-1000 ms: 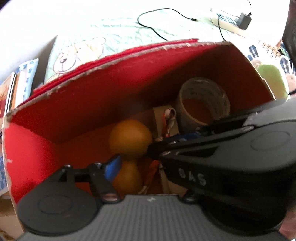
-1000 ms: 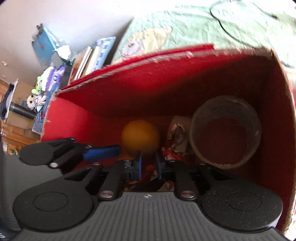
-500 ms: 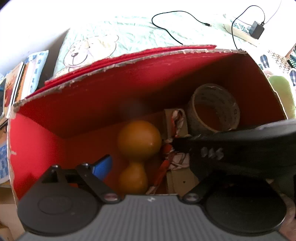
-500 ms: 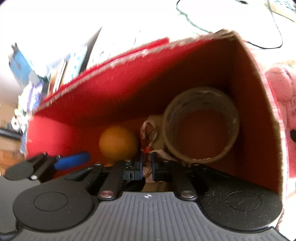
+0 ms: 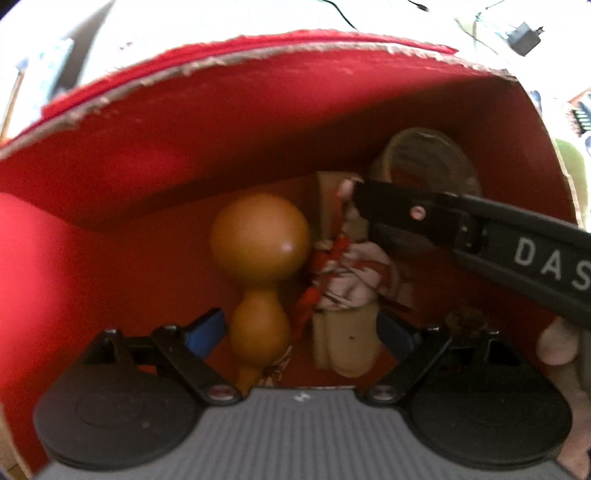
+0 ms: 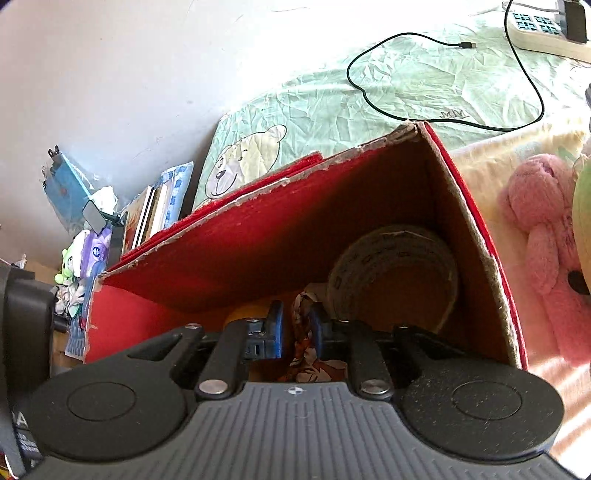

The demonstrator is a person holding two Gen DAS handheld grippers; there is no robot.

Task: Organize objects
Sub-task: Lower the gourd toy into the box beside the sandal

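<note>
A red cardboard box (image 5: 258,48) (image 6: 258,192) stands open on the bed. On its floor lie an orange gourd (image 5: 258,236) (image 6: 240,314), a patterned cloth bundle (image 5: 351,273) (image 6: 303,314) on a tan card, and a tape roll (image 5: 424,147) (image 6: 399,266) in the right corner. My left gripper (image 5: 301,330) is low inside the box and open, its blue pads either side of the gourd's small end and the card. My right gripper (image 6: 295,328) (image 5: 364,195) reaches in from the right. Its jaws stand narrow, with the cloth's upper end between them.
A pink plush toy (image 6: 546,240) lies right of the box. A black cable (image 6: 354,85) and a power strip (image 6: 535,26) rest on the green bear sheet (image 6: 240,162) behind. Books (image 6: 155,210) and small toys sit to the left by the wall.
My left gripper has sunk deeper into the box, closer to the gourd. My right gripper has pulled back and up, its jaws now slightly wider, with the cloth between them.
</note>
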